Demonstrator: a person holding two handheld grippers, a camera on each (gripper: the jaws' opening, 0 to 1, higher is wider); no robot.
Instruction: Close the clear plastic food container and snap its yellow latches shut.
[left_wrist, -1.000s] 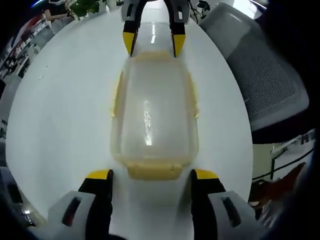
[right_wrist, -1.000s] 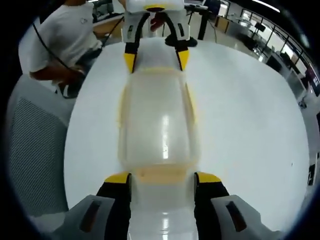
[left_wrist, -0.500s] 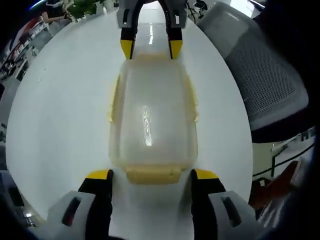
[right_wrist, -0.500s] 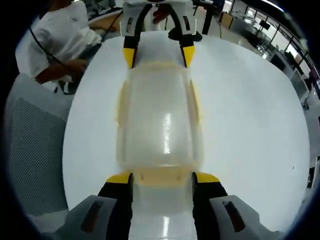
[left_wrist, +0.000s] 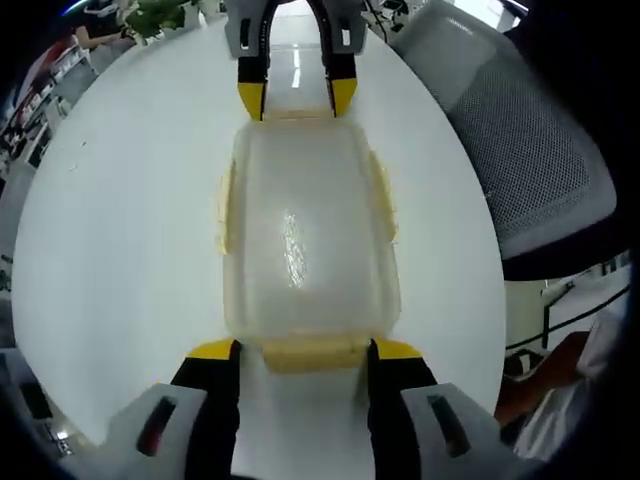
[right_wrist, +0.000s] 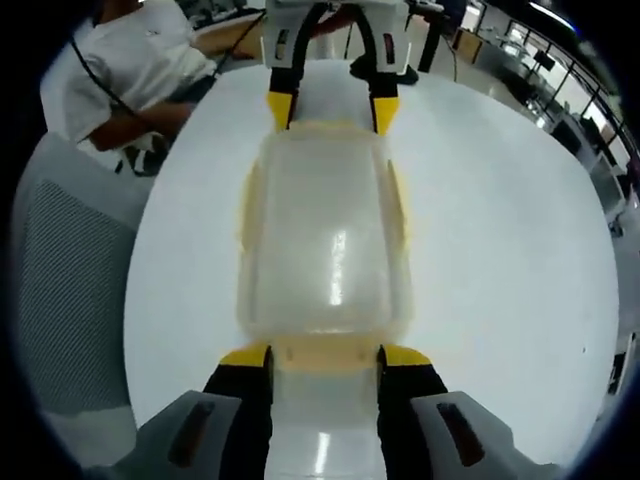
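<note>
The left tongs (left_wrist: 301, 350) stand with their two yellow-tipped jaws parted, one on each side of the yellow end latch (left_wrist: 312, 352) of the clear rectangular plastic food container (left_wrist: 305, 235). The tips are just beside that latch; whether they already press it I cannot tell. The right tongs (right_wrist: 324, 356) stand the same way at the opposite yellow end latch (right_wrist: 325, 352), jaws parted to about the width of the latch.

The container lies between the two tongs on the round white desk (left_wrist: 120, 230), with its lid already down. I judge that the step in hand is the snapping of the end latches. The next move probably calls for each pair of tongs to push its latch down and inward against the container wall, both together, so that the container does not slide.

In the left gripper view the grey mesh office chair (left_wrist: 535, 150) stands to the right of the tongs, beyond the desk edge. In the right gripper view a seated person in a white shirt (right_wrist: 130, 65) is visible to the far left, behind the same chair (right_wrist: 65, 280). The long yellow side latches (right_wrist: 399, 215) seem to stand a little away from the walls, but this is not certain.
</note>
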